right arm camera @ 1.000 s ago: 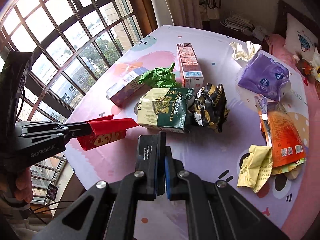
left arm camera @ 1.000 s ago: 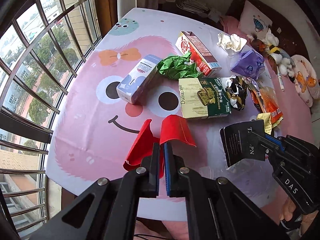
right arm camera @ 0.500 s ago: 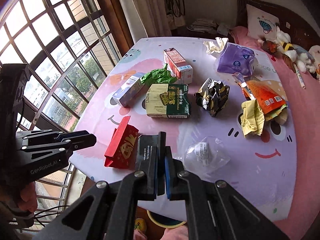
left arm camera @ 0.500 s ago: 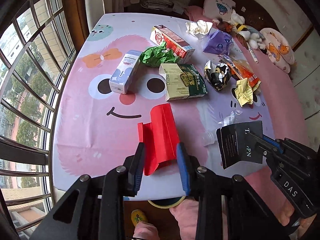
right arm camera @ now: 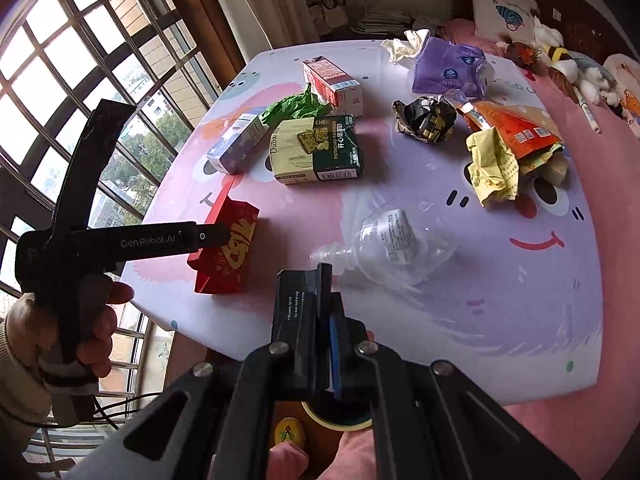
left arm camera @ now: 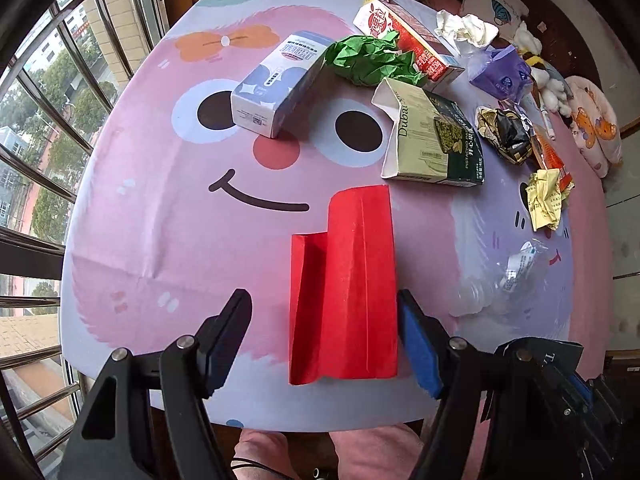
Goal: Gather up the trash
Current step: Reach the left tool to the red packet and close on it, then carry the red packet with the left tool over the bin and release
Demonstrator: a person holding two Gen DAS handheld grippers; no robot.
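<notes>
A red paper packet (left arm camera: pixel 344 288) lies flat on the table near its front edge; it also shows in the right wrist view (right arm camera: pixel 228 252). My left gripper (left arm camera: pixel 324 332) is open, its jaws wide apart on either side of the packet's near end, not touching it. My right gripper (right arm camera: pixel 320 304) is shut on a black paper card (right arm camera: pixel 298 300), held above the table's front edge; the card also shows in the left wrist view (left arm camera: pixel 536 356). A crushed clear plastic bottle (right arm camera: pixel 392 240) lies just beyond the right gripper.
Farther back lie a blue-white carton (left arm camera: pixel 276 84), green crumpled paper (left arm camera: pixel 372 60), a red carton (left arm camera: pixel 408 40), a green pistachio box (left arm camera: pixel 432 140), a black-gold wrapper (left arm camera: pixel 504 132), yellow paper (left arm camera: pixel 544 200), an orange pouch (right arm camera: pixel 516 132) and a purple bag (right arm camera: pixel 448 68). Windows stand left.
My left gripper let go of the red packet, which now lies on the table, and its jaws opened wide. My right gripper kept the black card and drew back toward the front edge.
</notes>
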